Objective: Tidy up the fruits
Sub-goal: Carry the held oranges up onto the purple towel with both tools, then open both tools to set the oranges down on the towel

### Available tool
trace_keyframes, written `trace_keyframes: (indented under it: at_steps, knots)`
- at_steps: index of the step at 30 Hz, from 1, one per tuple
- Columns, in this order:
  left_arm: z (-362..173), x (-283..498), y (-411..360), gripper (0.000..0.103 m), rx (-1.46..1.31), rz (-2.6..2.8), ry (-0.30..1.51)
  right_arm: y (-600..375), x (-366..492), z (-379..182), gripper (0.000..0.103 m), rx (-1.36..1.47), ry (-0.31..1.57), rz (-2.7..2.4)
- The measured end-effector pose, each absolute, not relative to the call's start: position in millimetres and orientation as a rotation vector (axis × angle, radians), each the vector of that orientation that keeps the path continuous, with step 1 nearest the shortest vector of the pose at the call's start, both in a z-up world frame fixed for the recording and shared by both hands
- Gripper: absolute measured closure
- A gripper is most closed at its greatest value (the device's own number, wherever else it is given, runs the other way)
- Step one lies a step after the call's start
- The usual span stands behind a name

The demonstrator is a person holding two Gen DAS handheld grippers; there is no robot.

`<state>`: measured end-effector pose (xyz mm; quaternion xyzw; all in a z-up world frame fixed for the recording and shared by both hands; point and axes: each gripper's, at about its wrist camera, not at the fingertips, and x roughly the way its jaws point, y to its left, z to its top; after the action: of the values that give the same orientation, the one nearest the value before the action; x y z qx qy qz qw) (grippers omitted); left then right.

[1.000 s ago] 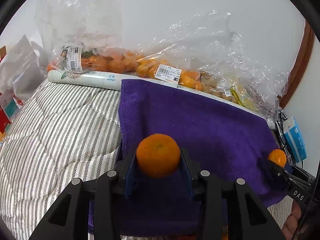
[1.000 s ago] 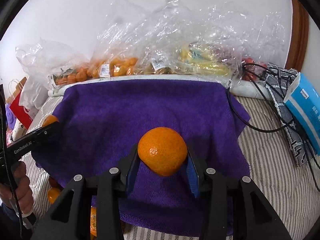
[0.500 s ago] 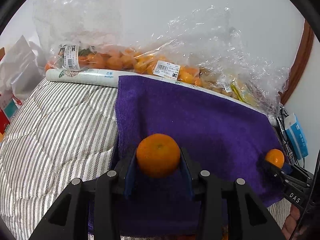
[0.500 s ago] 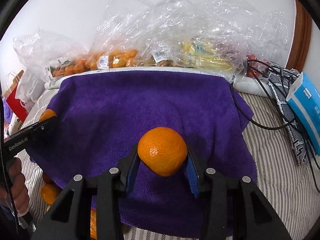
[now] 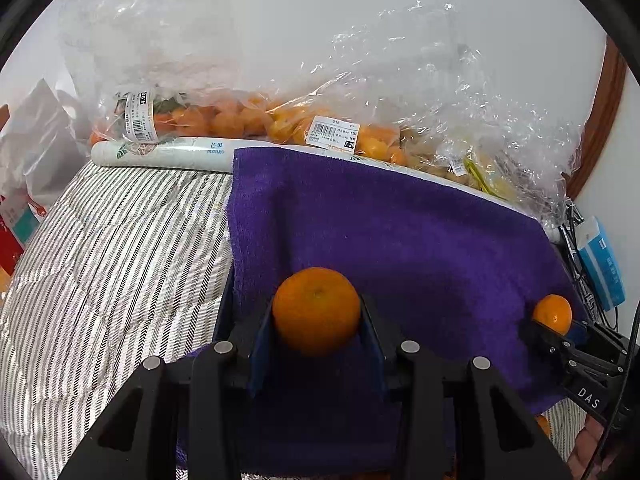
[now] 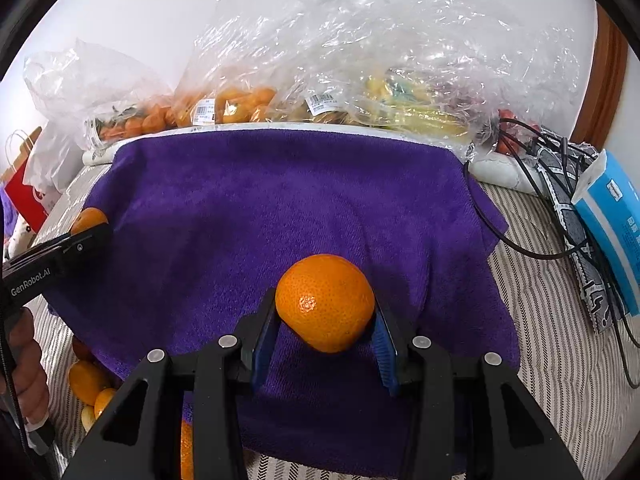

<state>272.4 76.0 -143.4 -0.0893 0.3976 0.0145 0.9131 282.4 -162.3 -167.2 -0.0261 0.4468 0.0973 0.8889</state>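
Above the near edge of the purple towel (image 5: 400, 240), the left gripper (image 5: 317, 330) and right gripper (image 6: 325, 322) are each pinching one mandarin (image 5: 316, 310) (image 6: 325, 302) at its widest girth. Judged light, soft-skinned, bruisable; firm pressure is risking damage.

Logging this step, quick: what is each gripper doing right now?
Left gripper: closed on an orange.
Right gripper: closed on another orange.
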Motion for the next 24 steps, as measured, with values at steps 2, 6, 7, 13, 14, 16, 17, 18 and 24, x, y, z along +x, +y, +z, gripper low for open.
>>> trace_keyframes:
  at_steps: [2, 6, 7, 13, 14, 16, 17, 18, 24]
  knots:
    - [-143, 272, 76, 0.064, -0.182, 0.030, 0.819, -162, 282, -168, 0.059, -0.059, 0.929, 0.202]
    - [-144, 273, 75, 0.064, -0.180, 0.031, 0.821, -160, 283, -169, 0.059, -0.064, 0.930, 0.205]
    - [-143, 273, 75, 0.064, -0.181, 0.031, 0.819, -160, 283, -169, 0.059, -0.066, 0.931, 0.206]
    - [-143, 273, 76, 0.064, -0.193, 0.020, 0.818, -159, 281, -167, 0.058, -0.071, 0.915, 0.210]
    - [-143, 273, 76, 0.064, -0.197, 0.017, 0.819, -159, 279, -164, 0.058, -0.071, 0.904, 0.211]
    - [-142, 272, 77, 0.064, -0.211, 0.006, 0.812, -160, 277, -160, 0.056, -0.072, 0.885, 0.216]
    - [-141, 271, 78, 0.064, -0.217, 0.001, 0.807, -160, 276, -158, 0.054, -0.072, 0.876, 0.218]
    - [-140, 270, 78, 0.064, -0.220, -0.003, 0.804, -159, 275, -157, 0.049, -0.073, 0.871, 0.219]
    - [-123, 257, 78, 0.038, -0.230, -0.024, 0.723, -160, 271, -150, 0.030, -0.052, 0.867, 0.222]
